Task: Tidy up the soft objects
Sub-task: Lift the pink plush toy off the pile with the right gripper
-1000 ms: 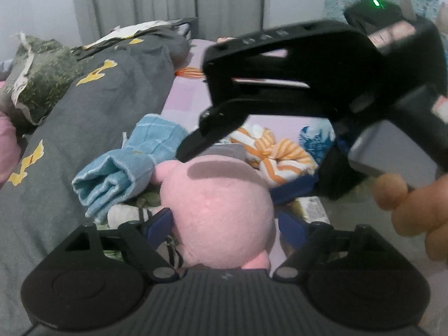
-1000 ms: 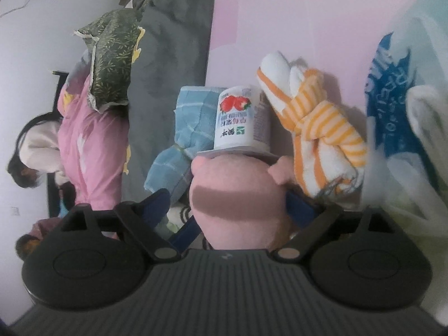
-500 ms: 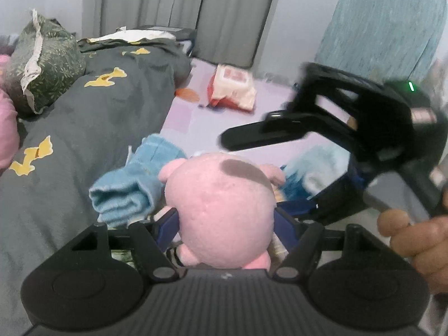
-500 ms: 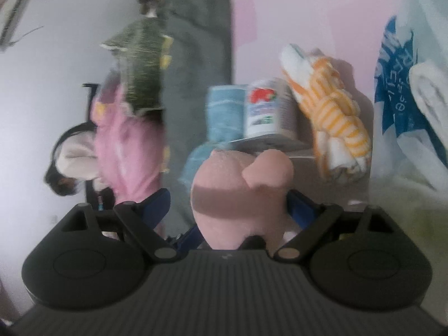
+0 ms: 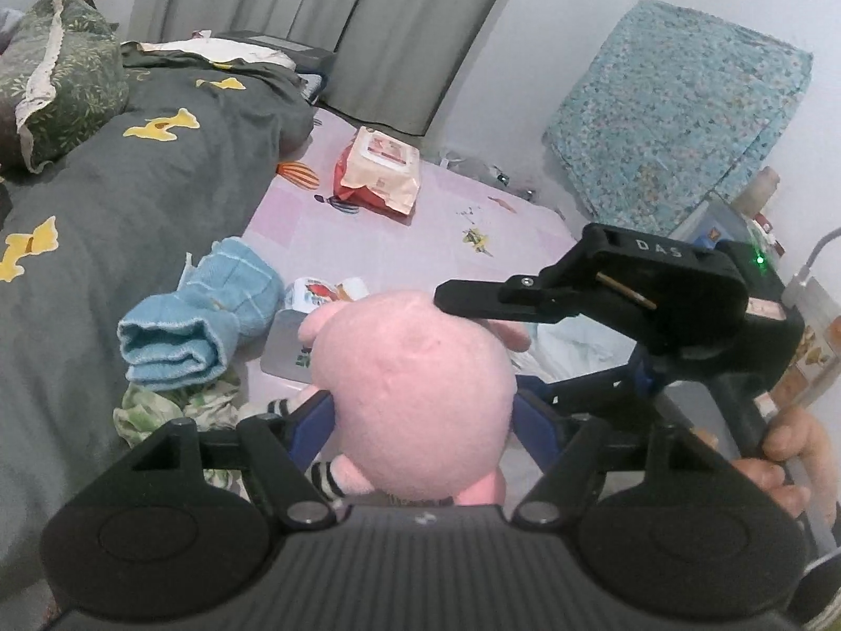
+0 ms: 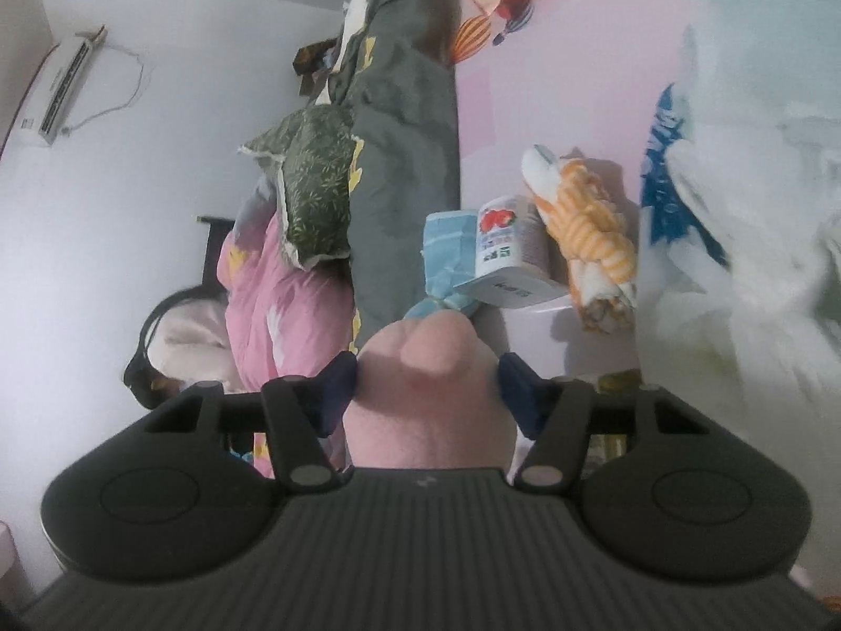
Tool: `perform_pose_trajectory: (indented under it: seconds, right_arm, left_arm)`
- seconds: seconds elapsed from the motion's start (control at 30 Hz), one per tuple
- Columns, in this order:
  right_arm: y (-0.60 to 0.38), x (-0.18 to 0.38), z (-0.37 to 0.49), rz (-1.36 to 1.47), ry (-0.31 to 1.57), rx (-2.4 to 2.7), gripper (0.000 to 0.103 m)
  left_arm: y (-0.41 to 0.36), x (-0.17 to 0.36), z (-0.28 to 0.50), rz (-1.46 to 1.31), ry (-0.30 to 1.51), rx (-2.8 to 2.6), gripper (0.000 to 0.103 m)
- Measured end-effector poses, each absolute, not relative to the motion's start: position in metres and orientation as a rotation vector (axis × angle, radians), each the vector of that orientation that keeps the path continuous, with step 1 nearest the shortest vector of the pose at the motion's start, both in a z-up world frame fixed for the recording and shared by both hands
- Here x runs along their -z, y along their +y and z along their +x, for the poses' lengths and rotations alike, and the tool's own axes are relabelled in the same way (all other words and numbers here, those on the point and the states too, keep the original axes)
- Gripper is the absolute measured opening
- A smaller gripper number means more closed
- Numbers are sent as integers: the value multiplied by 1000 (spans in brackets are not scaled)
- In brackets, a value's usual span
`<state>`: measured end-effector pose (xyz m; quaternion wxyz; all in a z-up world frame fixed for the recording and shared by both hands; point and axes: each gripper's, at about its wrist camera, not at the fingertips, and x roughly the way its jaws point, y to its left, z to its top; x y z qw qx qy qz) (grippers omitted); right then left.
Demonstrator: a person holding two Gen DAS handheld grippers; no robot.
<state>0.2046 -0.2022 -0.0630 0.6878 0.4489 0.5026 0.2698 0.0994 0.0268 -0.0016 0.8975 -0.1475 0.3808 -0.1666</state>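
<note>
Jaws of both grippers pinch pink plush toy (image 5: 415,389) between pads; right gripper's (image 6: 428,384) just closed in.

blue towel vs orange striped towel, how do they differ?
Blue towel: plain light blue, loosely rolled, lying against the grey quilt. Striped towel: orange and white, twisted into a knot, lying on the far side of the yogurt cup, nearer the plastic bag. Both are soft cloth bundles on the pink sheet, untouched.
</note>
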Motion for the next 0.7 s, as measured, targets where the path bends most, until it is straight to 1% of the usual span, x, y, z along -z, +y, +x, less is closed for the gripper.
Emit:
perform_pose_trajectory:
  seconds: [0.07,0.13,0.2,0.37,0.47,0.6,0.7]
  right_arm:
    - [-202,63,202,991,1115,-571,56]
    - [-204,61,201,991,1108,-543,56]
    - [-205,58,200,989,1098,-517,56]
    - [-201,50,195,974,1071,-449,57]
    - [-204,31,188,940,1013,-437,57]
    - [-208,-2,176,819,919,-384,58]
    - [-199,-9,177,741,903,-351,59]
  left_arm:
    - [26,0,94,-295,781,344,74]
    - [23,-3,86,-263,760,342,78]
    - [17,-6,77,-219,735,341,84]
    - [1,-8,68,-107,705,318,84]
    - [2,-8,65,-128,697,349,84]
    - [1,-8,64,-143,667,377,84]
    - [3,-1,68,-169,675,395,84]
